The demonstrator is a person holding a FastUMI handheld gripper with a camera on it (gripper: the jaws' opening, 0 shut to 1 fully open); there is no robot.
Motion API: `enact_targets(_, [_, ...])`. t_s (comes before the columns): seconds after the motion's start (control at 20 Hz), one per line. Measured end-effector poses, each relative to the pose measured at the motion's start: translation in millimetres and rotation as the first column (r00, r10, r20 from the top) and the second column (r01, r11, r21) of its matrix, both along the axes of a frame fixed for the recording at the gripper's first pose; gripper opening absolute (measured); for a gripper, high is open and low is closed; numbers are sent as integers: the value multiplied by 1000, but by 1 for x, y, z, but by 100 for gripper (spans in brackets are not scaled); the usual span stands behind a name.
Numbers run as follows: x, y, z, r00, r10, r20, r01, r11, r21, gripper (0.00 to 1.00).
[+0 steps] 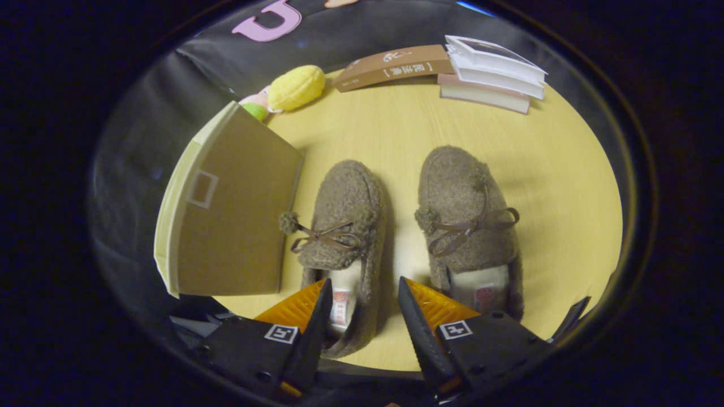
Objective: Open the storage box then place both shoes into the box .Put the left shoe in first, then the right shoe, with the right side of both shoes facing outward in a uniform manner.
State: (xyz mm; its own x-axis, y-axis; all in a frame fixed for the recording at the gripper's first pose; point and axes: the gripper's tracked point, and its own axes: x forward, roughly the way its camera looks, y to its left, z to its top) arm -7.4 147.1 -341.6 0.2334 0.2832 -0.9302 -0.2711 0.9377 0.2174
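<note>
Now we hold our gripper [362,294] open over the near heel of the left shoe [346,226]; the right shoe [465,220] lies beside it, storage box [232,215] far left.

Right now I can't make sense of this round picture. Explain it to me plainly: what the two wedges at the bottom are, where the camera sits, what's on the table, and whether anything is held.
The camera rides on a hand-held gripper and looks forward along its two fingers; the wedges are those fingers. They stand apart, open, holding nothing.

On the round yellow table lie two fuzzy brown slippers with bows, toes pointing away. The left shoe has its heel just ahead of and between the fingers; the right shoe lies beside it.

Next to the left shoe stands the storage box, cardboard-brown with a pale edge; I cannot tell whether it is open.

Beyond the shoes are a yellow plush toy, a brown book and a stack of books.
</note>
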Motion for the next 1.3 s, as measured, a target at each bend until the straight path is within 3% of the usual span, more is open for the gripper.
enact_targets(0.55, [-8,2,-16,996,-4,-86,-1,998,-64,15])
enact_targets(0.7, [-10,1,-16,993,-7,-119,-1,998,-67,8])
enact_targets(1.0, [-9,2,-8,994,-41,-98,36,998,-53,4])
enact_targets(1.3, [3,24,48,987,-130,-96,140,985,104,4])
